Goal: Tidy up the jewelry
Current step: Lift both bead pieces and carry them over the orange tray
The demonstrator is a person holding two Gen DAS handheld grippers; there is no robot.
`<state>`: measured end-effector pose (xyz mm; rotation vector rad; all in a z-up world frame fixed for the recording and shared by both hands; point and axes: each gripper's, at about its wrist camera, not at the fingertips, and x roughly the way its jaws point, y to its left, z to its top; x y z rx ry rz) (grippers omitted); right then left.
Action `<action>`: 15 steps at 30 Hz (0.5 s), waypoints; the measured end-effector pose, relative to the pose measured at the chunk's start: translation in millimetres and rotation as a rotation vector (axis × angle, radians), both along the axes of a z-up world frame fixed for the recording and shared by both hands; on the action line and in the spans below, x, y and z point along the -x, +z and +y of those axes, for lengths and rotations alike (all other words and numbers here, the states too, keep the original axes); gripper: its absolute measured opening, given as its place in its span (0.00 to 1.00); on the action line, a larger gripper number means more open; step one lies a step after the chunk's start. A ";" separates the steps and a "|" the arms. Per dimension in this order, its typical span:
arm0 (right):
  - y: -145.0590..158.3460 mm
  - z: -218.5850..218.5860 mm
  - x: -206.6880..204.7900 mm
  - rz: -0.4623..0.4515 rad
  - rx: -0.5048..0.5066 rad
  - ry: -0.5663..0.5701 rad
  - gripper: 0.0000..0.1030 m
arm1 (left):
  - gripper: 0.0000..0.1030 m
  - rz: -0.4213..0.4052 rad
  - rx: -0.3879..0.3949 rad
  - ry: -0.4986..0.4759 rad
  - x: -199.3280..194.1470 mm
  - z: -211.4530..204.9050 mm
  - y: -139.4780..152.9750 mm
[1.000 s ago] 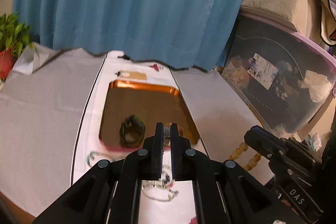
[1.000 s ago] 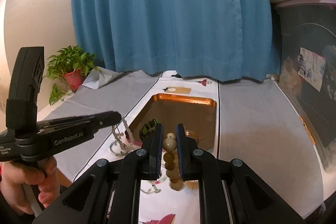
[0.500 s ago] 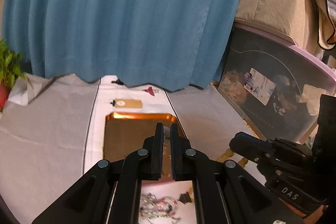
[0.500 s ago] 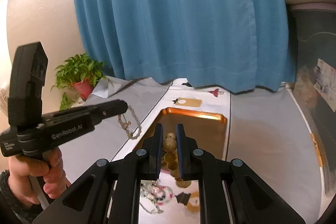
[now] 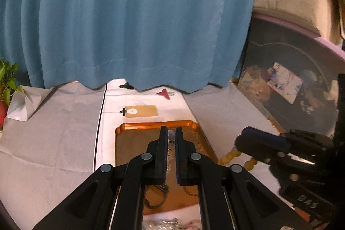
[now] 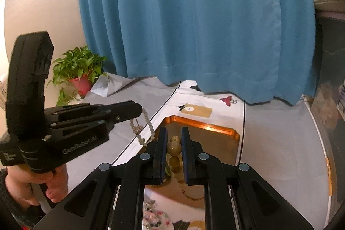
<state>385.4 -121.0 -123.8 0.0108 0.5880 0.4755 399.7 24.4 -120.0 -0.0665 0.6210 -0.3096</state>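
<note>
My left gripper (image 5: 171,135) is shut on a pale small-bead necklace (image 5: 170,144), held above the orange tray (image 5: 189,125). In the right wrist view that necklace (image 6: 143,126) hangs in a loop from the left gripper (image 6: 138,110). My right gripper (image 6: 174,135) is shut on a string of large yellow-tan beads (image 6: 174,148) over the tray (image 6: 215,129). The beads (image 5: 229,154) also hang below the right gripper (image 5: 243,139) in the left wrist view. A dark wristband (image 5: 155,199) lies in the tray.
A blue curtain (image 5: 129,25) hangs behind the table. A potted plant (image 6: 78,74) stands at the far left. A dark storage bin (image 5: 291,87) is on the right. More jewelry (image 6: 154,218) lies on the white runner near the front.
Both grippers have lifted their strands up off the table and now hold them higher over the tray. The views have tilted up toward the curtain.
</note>
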 end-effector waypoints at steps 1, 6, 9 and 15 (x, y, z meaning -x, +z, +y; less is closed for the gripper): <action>-3.9 1.6 -4.8 0.009 0.001 0.001 0.13 | 0.04 0.010 -0.001 0.003 -6.4 1.0 -6.5; -27.3 5.6 -25.4 0.043 -0.005 0.006 0.13 | 0.04 0.046 -0.008 0.015 -31.5 5.5 -33.9; -44.9 2.8 -40.5 0.078 -0.064 0.031 0.13 | 0.04 0.083 0.017 0.016 -46.9 12.4 -54.2; -89.1 -7.7 -73.0 0.173 -0.165 0.049 0.13 | 0.04 0.187 0.070 0.046 -77.9 33.8 -96.3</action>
